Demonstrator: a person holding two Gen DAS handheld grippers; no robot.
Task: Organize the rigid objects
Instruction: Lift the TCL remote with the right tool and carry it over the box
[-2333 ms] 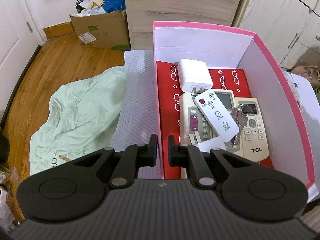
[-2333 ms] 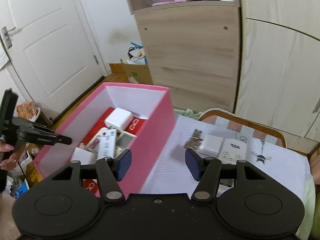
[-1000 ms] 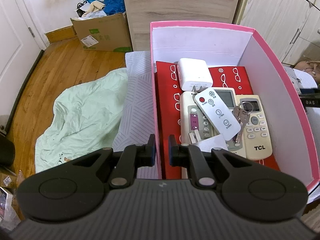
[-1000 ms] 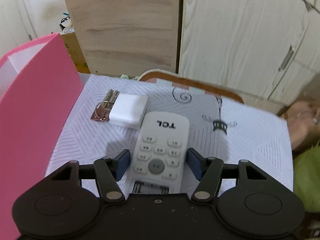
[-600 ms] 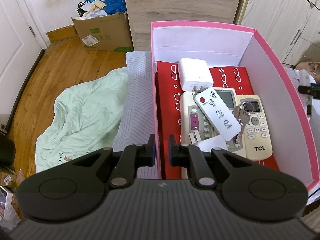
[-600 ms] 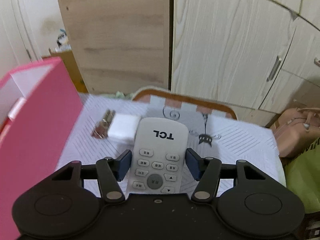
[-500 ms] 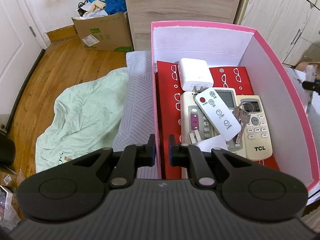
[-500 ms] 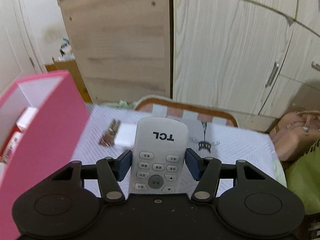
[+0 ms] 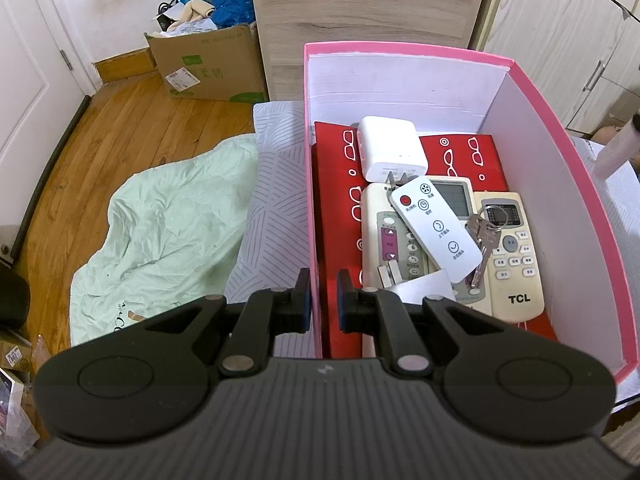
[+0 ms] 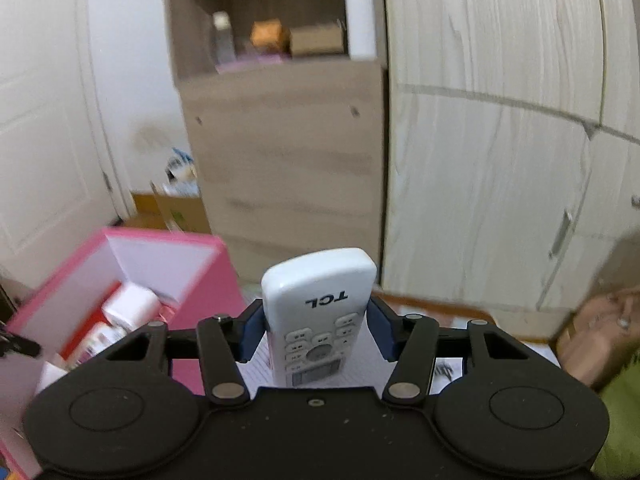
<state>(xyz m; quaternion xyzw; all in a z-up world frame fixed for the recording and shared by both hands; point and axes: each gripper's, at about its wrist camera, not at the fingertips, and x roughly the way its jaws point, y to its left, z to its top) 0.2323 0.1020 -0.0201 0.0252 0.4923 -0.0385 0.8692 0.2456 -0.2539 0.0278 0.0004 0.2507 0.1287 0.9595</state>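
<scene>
The pink box (image 9: 310, 184) wall is clamped by the left gripper (image 9: 319, 295). A white TCL remote (image 10: 318, 312) (buttons up) is grasped by the right gripper (image 10: 316, 334) — jaws closing on it.

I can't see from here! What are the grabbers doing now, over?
Left gripper shut on the pink box wall. Right gripper closing on the white TCL remote, lifted. Box ahead-left, nothing blocking.

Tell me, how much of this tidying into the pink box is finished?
Well under way. The pink box already holds a white charger, three remotes and keys. In hand: the right gripper carries a white TCL remote, jaws closing on it, beside the box. The left gripper clamps the box wall. Anything left outside isn't visible now.
</scene>
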